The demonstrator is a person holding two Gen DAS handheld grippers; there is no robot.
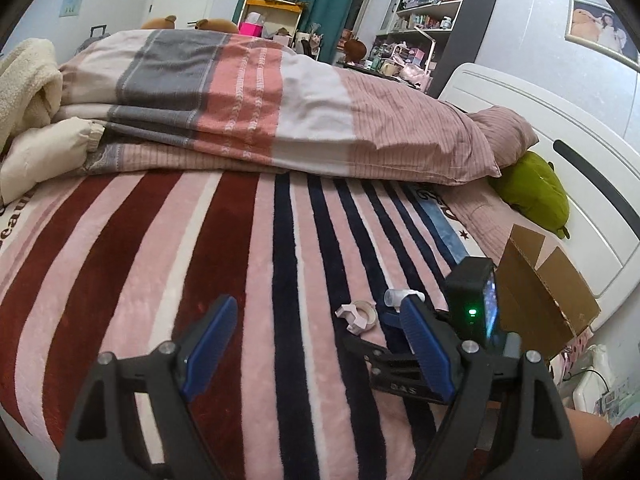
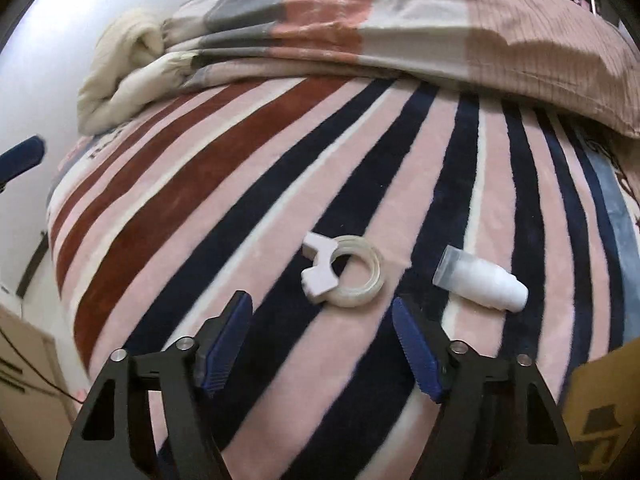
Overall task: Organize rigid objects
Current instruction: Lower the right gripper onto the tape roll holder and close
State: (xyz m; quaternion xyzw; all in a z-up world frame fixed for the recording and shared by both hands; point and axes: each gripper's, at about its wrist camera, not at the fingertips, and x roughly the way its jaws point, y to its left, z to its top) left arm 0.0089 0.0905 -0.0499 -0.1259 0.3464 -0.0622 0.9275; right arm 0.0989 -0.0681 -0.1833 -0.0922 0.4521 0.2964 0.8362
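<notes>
**Right claw lined up on tape ring**

Blue-padded right gripper (image 2: 322,328) sits closest, jaws partly apart, nothing between them. Tape dispenser ring (image 2: 342,276) lies flat on the striped blanket (image 2: 224,184), just beyond the pads. White bottle (image 2: 482,282) lies on its side just right of the ring, apart from it. Cardboard box (image 2: 600,412) stands further right of the ring, at the bed's edge. Left gripper (image 1: 316,340) hovers left of the ring, jaws wide and empty.

Judgement: pick-up of the ring looks next. Best to straddle the ring across its width, settle low into the soft pile, close squarely; avoid nudging the bottle, which would likely roll.
</notes>
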